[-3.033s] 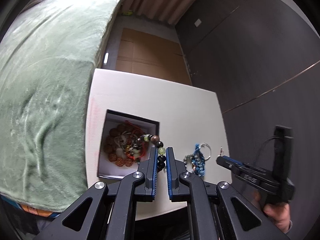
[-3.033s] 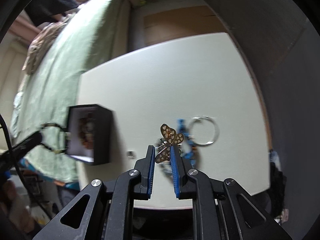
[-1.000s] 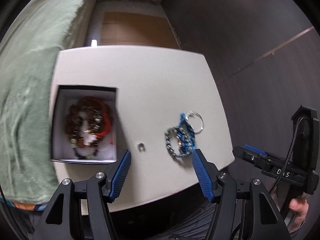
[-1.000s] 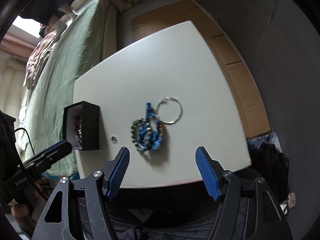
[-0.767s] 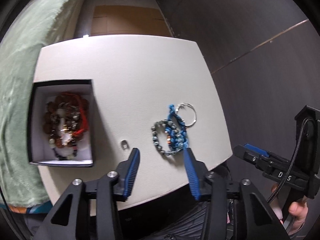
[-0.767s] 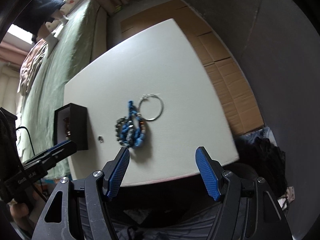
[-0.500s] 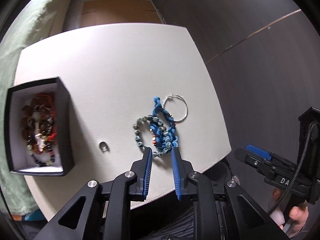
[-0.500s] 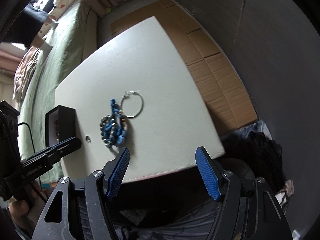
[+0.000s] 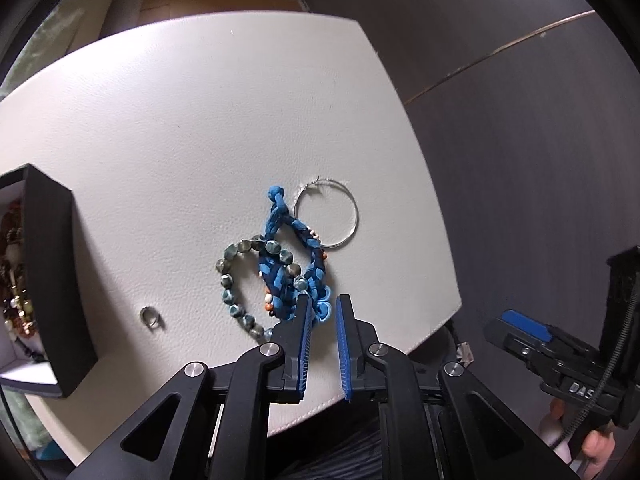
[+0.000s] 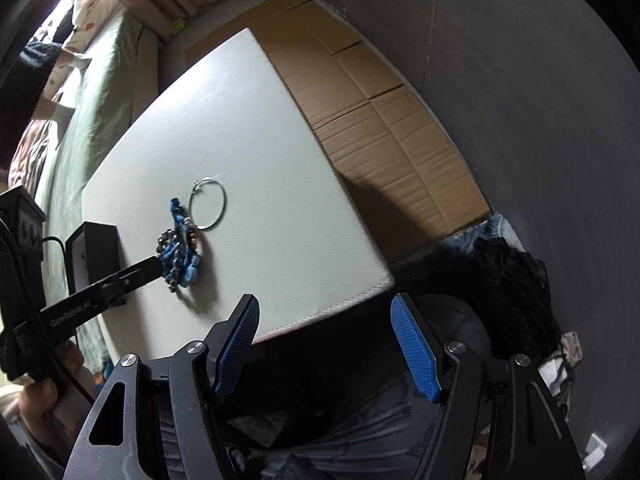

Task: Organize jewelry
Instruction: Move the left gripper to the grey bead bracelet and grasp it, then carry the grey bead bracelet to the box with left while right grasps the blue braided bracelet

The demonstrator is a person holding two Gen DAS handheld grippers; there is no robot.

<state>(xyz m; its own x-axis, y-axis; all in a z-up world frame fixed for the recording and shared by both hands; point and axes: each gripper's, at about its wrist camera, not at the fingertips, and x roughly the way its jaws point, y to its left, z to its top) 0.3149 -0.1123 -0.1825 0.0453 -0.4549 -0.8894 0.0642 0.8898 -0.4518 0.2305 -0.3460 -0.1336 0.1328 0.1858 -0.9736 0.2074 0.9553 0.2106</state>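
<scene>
The blue braided bracelet (image 9: 294, 258) lies near the front edge of the white table (image 9: 208, 112), and I place everything else from it. Its light-blue looped end sits between the tips of my left gripper (image 9: 323, 311), whose pads are drawn narrow with a slim gap; whether they actually pinch the cord I cannot tell. Tangled across the braid on its left is a grey-green beaded bracelet (image 9: 234, 276), touching it. A thin silver hoop (image 9: 326, 216) rests just beside the braid's knotted top, to the right. Left of the beads, apart from them, lies a small metal ring (image 9: 149, 317). Further left stands the black jewelry box (image 9: 52, 276), open, with brown and red beads inside.

My right gripper (image 10: 326, 340) hangs off the table's near edge, well away from the bracelet, its blue pads spread wide and holding nothing.

The tabletop is pale and finely textured. Behind the table, flattened cardboard (image 10: 372, 92) covers the floor against a dark grey wall (image 10: 540, 120). A green blanket (image 10: 96, 92) lies along the box side.
</scene>
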